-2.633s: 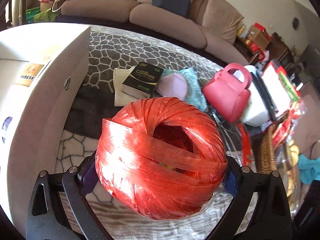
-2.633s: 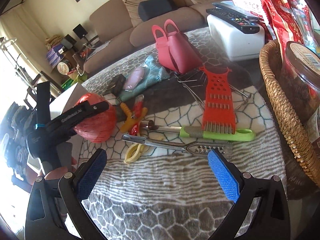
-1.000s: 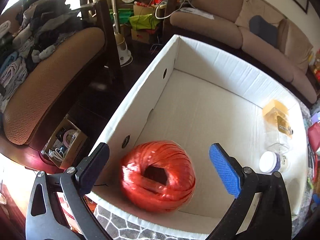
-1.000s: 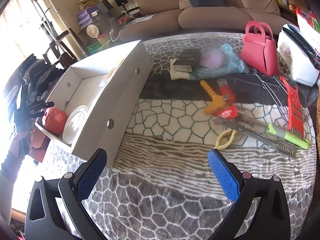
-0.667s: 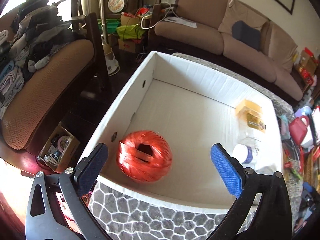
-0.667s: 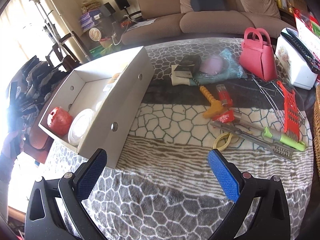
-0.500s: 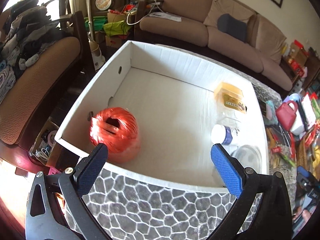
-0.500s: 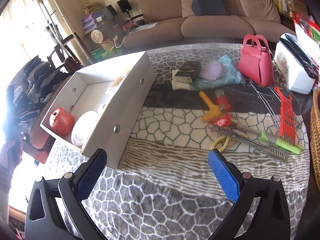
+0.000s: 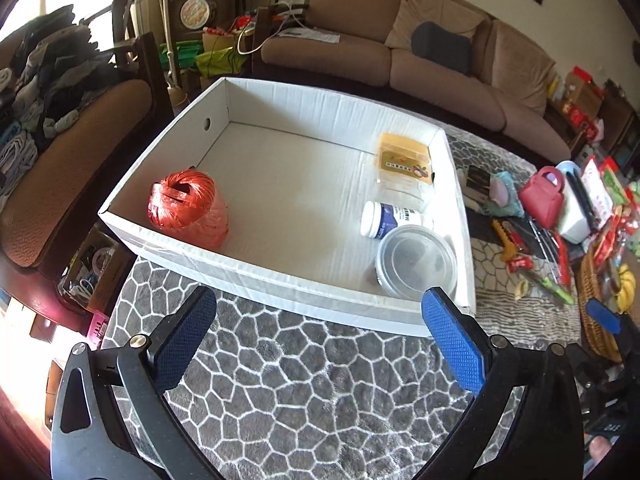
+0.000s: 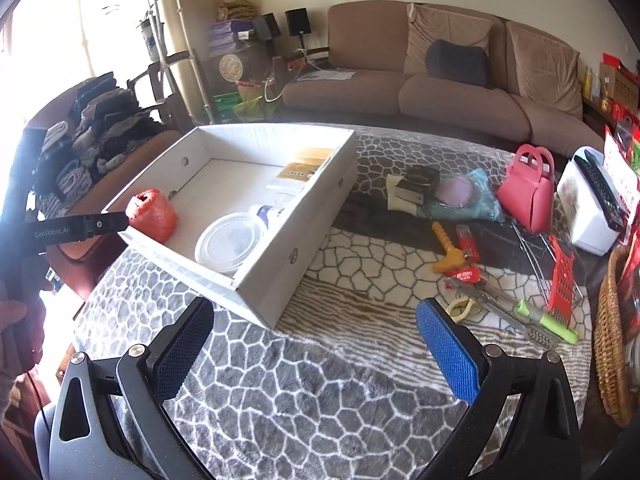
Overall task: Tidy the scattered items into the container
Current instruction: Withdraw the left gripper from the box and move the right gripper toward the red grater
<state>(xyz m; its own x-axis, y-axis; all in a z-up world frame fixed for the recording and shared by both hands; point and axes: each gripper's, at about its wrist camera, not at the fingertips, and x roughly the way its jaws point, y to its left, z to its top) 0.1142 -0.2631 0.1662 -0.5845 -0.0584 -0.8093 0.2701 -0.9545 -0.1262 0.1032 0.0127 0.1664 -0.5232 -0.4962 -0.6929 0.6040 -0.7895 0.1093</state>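
The white cardboard box [image 9: 280, 284] stands on the patterned table cover. Inside it lie the red twine ball [image 9: 186, 210], a clear round tub [image 9: 416, 262], a white jar [image 9: 390, 220] and a yellow packet [image 9: 404, 156]. My left gripper [image 9: 320, 344] is open and empty, just in front of the box's near wall. My right gripper [image 10: 314, 348] is open and empty over the cover, near the box's corner [image 10: 260, 304]. Scattered items lie to the right: a yellow-handled tool [image 10: 446, 246], a red grater [image 10: 560, 280], a green-handled tool [image 10: 540, 320] and a pink handbag [image 10: 528, 192].
A black box [image 10: 418, 180] and a pink pad on teal cloth [image 10: 460, 192] lie beyond the container. A white case with a remote [image 10: 592, 204] and a wicker basket [image 10: 610, 340] stand at the right. A sofa [image 10: 440, 92] is behind. A chair with clothes [image 9: 48, 120] stands left.
My left gripper let go of the red twine ball in the box and drew back over the near wall. My right gripper pulled back slightly and stayed open.
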